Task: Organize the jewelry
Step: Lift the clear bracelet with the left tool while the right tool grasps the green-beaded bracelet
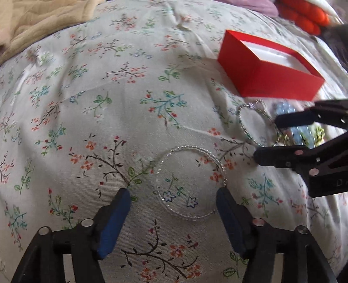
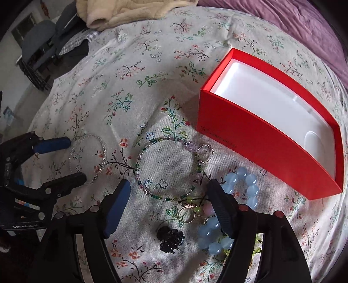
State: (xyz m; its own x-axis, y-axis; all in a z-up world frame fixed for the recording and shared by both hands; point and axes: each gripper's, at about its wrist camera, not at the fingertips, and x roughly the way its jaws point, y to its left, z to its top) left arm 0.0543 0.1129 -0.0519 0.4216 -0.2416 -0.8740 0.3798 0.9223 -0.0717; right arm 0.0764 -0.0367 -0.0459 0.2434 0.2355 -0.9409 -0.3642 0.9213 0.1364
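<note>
Your left gripper points down at the bed, its fingers spread with nothing pinched; the clear bead bracelet lies flat on the floral cover between them, its right edge just beside the right finger. Your right gripper also has its fingers spread and holds nothing. Under it lie the multicolour bead bracelet, a small ring touching that bracelet's upper right, a gold ring, a black hair claw and a blue bead bracelet that the right finger partly hides. Some yellow-green and pink beads sit near the gold ring; you cannot tell what piece they belong to. The red box stands open to the right of the jewelry, its white inside bare, apart from every piece. A beige blanket is bunched at the far edge of the bed.
</note>
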